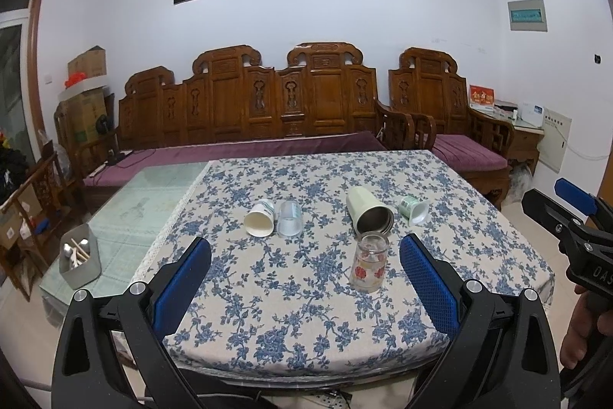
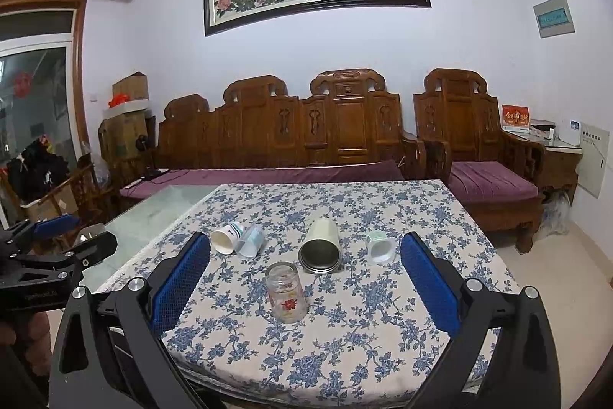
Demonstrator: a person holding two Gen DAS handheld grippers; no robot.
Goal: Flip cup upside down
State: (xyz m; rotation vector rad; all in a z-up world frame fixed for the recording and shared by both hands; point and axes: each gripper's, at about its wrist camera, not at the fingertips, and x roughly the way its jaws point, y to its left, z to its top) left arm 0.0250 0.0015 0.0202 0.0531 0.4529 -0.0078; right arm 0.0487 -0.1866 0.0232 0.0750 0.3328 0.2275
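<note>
1. Blue-padded and black-framed, the left gripper (image 1: pixel 305 265) hangs above the near edge of the table, its jaws spread wide and holding nothing; the right gripper (image 2: pixel 305 263) hangs level beside it, jaws likewise spread and empty

2. In the left wrist view the right gripper shows at the far right, a hand (image 1: pixel 578 328) wrapped around its handle; the right wrist view catches the left gripper low at the left border

3. A blue-flowered tablecloth (image 1: pixel 306 313) covers most of the table, leaving a strip of bare glass tabletop (image 1: pixel 153 194) on the left, where a grey utensil box (image 1: pixel 78 259) sits near the corner

4. The cloth's near half lies open between both grippers and the cups; a carved wooden sofa (image 2: pixel 299 133) stands beyond the far edge

5. The glass cup (image 2: pixel 286 292) with red flowers stands nearest the grippers, long axis vertical; whether its mouth faces up or down cannot be told

6. Just behind it a cream steel tumbler (image 2: pixel 321 250) lies on its side, long axis running away from the cameras, open mouth facing the grippers

7. A paper cup (image 1: pixel 261 218) and a clear plastic cup (image 1: pixel 289 219) lie touching side by side to the left, mouths toward the cameras; a small green-labelled cup (image 1: pixel 413 209) lies on its side right of the tumbler
</note>
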